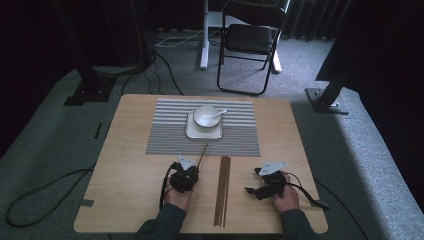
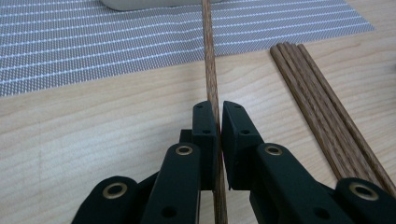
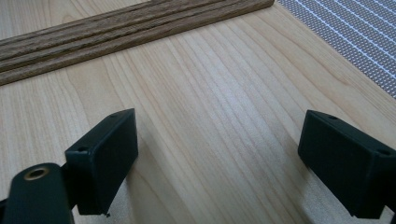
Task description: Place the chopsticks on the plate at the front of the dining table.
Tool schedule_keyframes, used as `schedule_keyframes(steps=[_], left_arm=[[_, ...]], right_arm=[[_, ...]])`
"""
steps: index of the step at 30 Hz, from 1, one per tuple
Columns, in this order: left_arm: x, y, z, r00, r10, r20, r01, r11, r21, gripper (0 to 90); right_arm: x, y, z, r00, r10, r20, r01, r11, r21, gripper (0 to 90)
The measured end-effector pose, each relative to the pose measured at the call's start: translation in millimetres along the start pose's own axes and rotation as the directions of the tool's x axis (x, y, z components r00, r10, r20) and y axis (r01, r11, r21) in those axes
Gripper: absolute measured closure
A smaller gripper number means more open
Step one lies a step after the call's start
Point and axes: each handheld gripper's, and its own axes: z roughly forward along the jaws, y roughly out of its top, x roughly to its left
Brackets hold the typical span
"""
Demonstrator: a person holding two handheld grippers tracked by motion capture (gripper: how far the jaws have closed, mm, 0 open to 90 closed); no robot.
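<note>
Chopstick pinched between the pressed-together jaws of the left gripper, long axis running straight ahead from the jaws, away from the person. Far tip reaching over the near edge of the striped placemat, toward the white tray holding the bowl and spoon. Lifted or still grazing the wood: cannot tell.

Just to the right, apart from the held stick, a bundle of chopsticks flat on the table, lying parallel to the held one, lengthwise from the near table edge up to the placemat's near border. Lies between the two hands, roughly as close to one as to the other.

Right gripper low over bare wood on the far side of that bundle, jaws spread wide and holding nothing, turned so the bundle crosses ahead of the jaws.

Judging by the layout, next comes laying the held stick down on the placemat near the tray; placemat dead ahead along the stick's own axis, so a forward carry with little turning should serve. Left hand plainly the nearer for that.
</note>
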Motion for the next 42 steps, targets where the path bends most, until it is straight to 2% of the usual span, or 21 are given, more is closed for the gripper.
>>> schedule_keyframes(steps=[13, 20, 31, 42], left_arm=[[5.8, 15.7, 6.6, 0.9996, -0.024, -0.018, 0.024, 0.9997, -0.007, 84.2], [8.4, 17.6, 9.5, 0.9992, -0.031, -0.024, 0.031, 0.9995, -0.001, 84.2], [16.8, 25.4, 13.7, 0.9984, -0.019, -0.053, 0.020, 0.9998, 0.007, 84.2], [27.7, 28.5, 14.3, 0.9964, -0.045, -0.072, 0.045, 0.9990, 0.003, 84.2]], right_arm=[[0.0, 0.0, 0.0, 1.0000, 0.000, 0.000, 0.000, 1.000, 0.000, 11.5], [0.0, 0.0, 0.0, 1.0000, 0.000, 0.000, 0.000, 1.000, 0.000, 11.5], [0.0, 0.0, 0.0, 1.0000, 0.000, 0.000, 0.000, 1.000, 0.000, 11.5], [0.1, 0.0, 0.0, 1.0000, 0.001, 0.000, -0.001, 1.000, 0.000, 11.5]])
